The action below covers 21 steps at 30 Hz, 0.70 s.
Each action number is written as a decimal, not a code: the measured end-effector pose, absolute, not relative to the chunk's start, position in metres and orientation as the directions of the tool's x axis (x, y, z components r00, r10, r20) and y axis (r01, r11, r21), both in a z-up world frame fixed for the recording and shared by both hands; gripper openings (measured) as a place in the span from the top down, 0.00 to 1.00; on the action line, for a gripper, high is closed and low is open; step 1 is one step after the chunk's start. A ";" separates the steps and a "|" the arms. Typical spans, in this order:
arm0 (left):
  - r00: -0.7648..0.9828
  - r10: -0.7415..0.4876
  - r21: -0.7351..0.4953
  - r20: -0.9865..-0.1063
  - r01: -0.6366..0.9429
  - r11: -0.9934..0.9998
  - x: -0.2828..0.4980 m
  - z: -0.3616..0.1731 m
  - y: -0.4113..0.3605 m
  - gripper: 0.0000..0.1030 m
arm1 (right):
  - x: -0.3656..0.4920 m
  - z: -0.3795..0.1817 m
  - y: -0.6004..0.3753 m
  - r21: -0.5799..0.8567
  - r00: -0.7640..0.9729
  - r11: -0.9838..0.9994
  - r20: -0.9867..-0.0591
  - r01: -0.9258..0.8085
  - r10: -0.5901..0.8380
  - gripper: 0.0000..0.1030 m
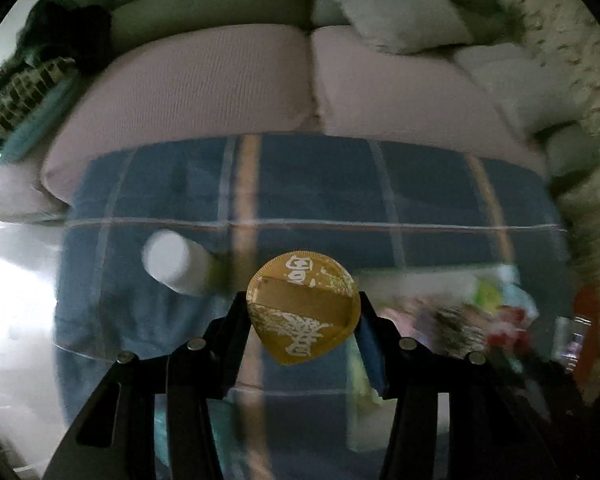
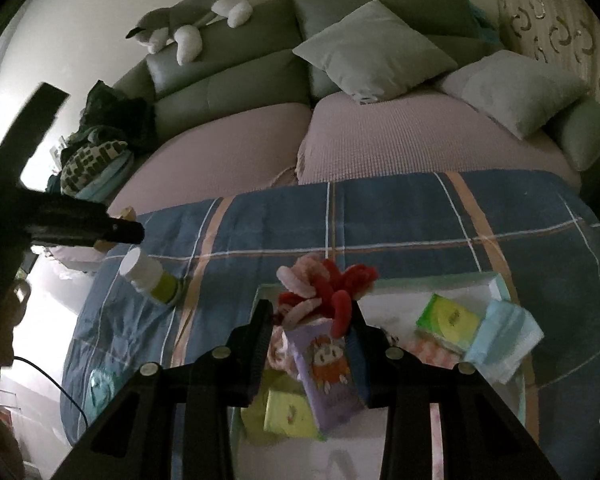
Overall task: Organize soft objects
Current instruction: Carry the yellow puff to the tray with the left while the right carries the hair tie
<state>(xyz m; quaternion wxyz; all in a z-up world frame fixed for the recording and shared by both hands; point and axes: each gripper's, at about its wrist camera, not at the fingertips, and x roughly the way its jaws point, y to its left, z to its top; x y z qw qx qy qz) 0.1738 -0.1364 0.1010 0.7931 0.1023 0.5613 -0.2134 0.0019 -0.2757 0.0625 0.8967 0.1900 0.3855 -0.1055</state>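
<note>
Holding a gold packet (image 1: 303, 312) clear of the blue quilt (image 1: 300, 184), the left gripper (image 1: 300, 316) is clamped on it. Right gripper (image 2: 310, 316) pinches a red-pink plush (image 2: 324, 288) over a purple pack (image 2: 328, 372). White bottle (image 2: 148, 274) lies left; tissue packs (image 2: 448, 316) crowd the right. Cushions (image 2: 374, 50) sit behind on the sofa (image 2: 228, 92).

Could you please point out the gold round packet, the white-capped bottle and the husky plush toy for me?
gold round packet (image 1: 302, 306): left wrist view, its printed face.
white-capped bottle (image 2: 137, 267): right wrist view, its cap.
husky plush toy (image 2: 188, 12): right wrist view, its grey back.
</note>
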 end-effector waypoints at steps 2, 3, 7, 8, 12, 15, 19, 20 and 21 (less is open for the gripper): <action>0.269 -0.270 -0.122 -0.925 0.463 0.878 0.153 0.099 -0.137 0.50 | -0.012 0.057 -0.276 0.263 0.668 0.900 -0.743 0.348 -0.041 0.63; 0.272 -0.282 -0.131 -0.920 0.466 0.875 0.145 0.097 -0.138 0.50 | -0.019 0.052 -0.276 0.262 0.661 0.898 -0.750 0.353 -0.041 0.63; 0.263 -0.338 -0.184 -0.904 0.474 0.861 0.116 0.084 -0.142 0.50 | -0.041 0.038 -0.275 0.266 0.633 0.888 -0.774 0.375 -0.035 0.63; 0.251 -0.353 -0.204 -0.901 0.474 0.856 0.109 0.081 -0.141 0.50 | -0.048 0.035 -0.275 0.267 0.626 0.887 -0.779 0.378 -0.032 0.63; 0.221 -0.400 -0.262 -0.890 0.470 0.843 0.079 0.066 -0.139 0.50 | -0.075 0.032 -0.273 0.256 0.610 0.881 -0.791 0.398 -0.047 0.63; 0.221 -0.413 -0.278 -0.884 0.460 0.843 0.060 0.061 -0.137 0.50 | -0.090 0.034 -0.271 0.249 0.605 0.878 -0.794 0.408 -0.056 0.63; 0.237 -0.434 -0.300 -0.869 0.446 0.843 0.040 0.054 -0.135 0.50 | -0.112 0.037 -0.267 0.246 0.607 0.876 -0.792 0.414 -0.065 0.63; 0.244 -0.435 -0.298 -0.866 0.446 0.844 0.036 0.054 -0.133 0.50 | -0.115 0.038 -0.268 0.249 0.609 0.873 -0.791 0.419 -0.067 0.63; 0.257 -0.434 -0.291 -0.863 0.449 0.845 0.030 0.052 -0.133 0.50 | -0.118 0.038 -0.269 0.249 0.609 0.869 -0.789 0.427 -0.074 0.63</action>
